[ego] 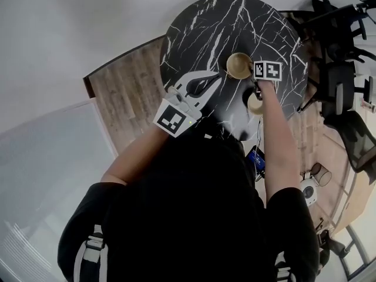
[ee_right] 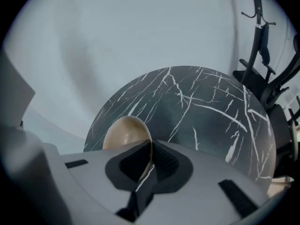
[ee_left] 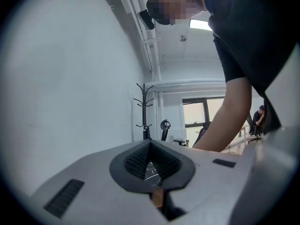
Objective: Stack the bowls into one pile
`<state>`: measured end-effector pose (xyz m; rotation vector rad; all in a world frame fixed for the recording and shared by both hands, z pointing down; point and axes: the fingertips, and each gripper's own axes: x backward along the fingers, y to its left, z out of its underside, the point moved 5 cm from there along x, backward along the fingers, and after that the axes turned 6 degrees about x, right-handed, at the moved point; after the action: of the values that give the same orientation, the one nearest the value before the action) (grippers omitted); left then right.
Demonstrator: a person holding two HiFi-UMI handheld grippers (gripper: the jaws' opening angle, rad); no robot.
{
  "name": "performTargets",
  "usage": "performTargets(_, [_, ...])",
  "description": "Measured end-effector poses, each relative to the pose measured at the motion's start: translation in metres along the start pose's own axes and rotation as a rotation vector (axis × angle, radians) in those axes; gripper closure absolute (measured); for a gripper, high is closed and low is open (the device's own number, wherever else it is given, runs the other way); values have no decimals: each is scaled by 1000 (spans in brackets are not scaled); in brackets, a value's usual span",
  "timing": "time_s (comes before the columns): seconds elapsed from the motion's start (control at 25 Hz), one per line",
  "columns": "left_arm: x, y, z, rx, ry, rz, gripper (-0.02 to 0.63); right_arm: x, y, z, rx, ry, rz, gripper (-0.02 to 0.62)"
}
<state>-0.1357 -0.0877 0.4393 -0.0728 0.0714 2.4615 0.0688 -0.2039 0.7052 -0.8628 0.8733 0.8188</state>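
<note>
While your left hand-held gripper hovers over the near-left part of the round marble surface, its jaws are pressed together with nothing between them. Through the slit behind the pads you glimpse only the marble top. It looks parked there, level and out of the way, so the other hand has room to work.

Further right, over the middle of the surface, your right hand-held gripper is pinching the rim of a tan bowl. In the right gripper view the thin rim runs straight between the pads, one pad inside the wall and one outside, and the bowl sits out to the left of the jaws. I judge the rim pinch is chosen because it leaves the underside free, so the bowl can settle into another one. Whether it is clear of the marble I cannot tell. It is empty: its smooth inside shows and nothing lies in it.

Right of that, near the edge closest to you, the second bowl rests on the surface, partly hidden by your right forearm. What shows of it looks empty too. I take it as the base of the pile, and the nesting is not yet done.
</note>
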Motion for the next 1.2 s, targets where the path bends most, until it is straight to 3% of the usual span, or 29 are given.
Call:
performTargets(0.32, [-32, -40, -15, 13, -39, 108, 603, 67, -30, 25, -96, -81, 14, 583])
performTargets(0.6, [-57, -75, -23, 26, -53, 203, 603, 106, -52, 71, -167, -100, 40, 583])
performTargets(1.2, [-85, -117, -19, 19, -35, 329, 603, 103, -53, 158, -263, -36, 20, 583])
